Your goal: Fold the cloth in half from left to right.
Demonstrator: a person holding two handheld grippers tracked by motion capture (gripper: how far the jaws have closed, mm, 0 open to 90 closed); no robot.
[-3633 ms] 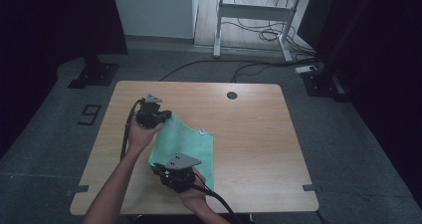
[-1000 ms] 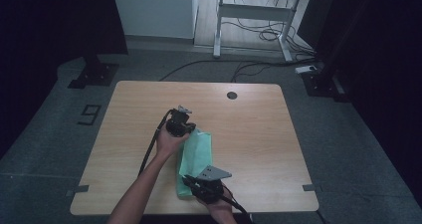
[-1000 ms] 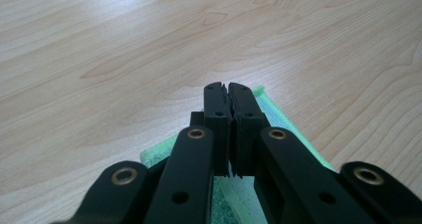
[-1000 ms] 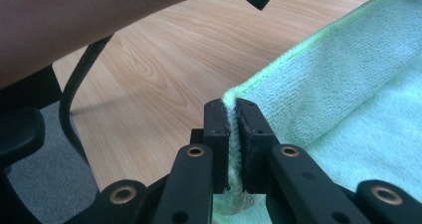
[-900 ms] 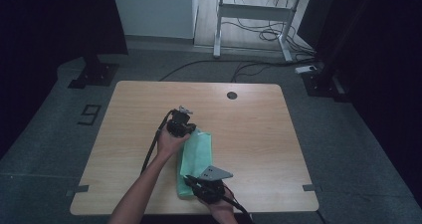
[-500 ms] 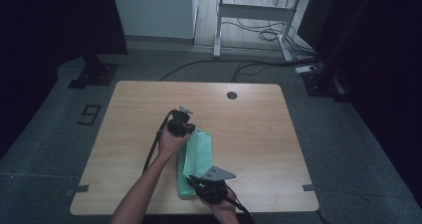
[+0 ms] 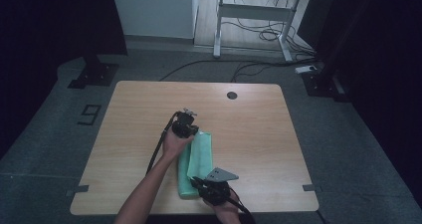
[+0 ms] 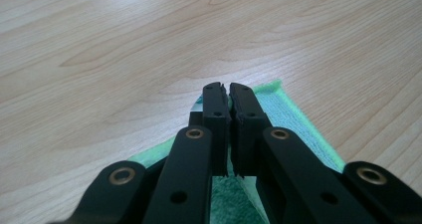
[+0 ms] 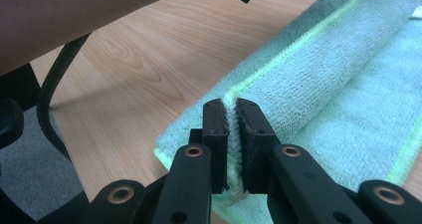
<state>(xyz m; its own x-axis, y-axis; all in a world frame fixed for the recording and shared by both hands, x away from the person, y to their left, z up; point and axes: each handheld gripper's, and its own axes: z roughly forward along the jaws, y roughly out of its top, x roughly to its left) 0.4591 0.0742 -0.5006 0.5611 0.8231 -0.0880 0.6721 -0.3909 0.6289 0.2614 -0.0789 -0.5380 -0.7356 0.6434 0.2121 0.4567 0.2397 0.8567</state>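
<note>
A light green towel lies folded into a narrow strip on the wooden table, running from the middle toward the front edge. My left gripper is at the strip's far end, shut, with the towel's corner pinched between its jaws. My right gripper is at the near end, shut on a rolled fold of the towel, with cloth showing between its jaws. The person's left forearm and the left gripper's cable cross the right gripper view.
A round cable hole sits near the table's far edge. Bare wood lies left and right of the towel. On the floor are a "9" marker, black stand bases and a desk frame with cables behind.
Since 3.6 s ago the left gripper has carried the towel's left side over to the right, folding it into a narrow strip. Over the last second both grippers have barely moved.
</note>
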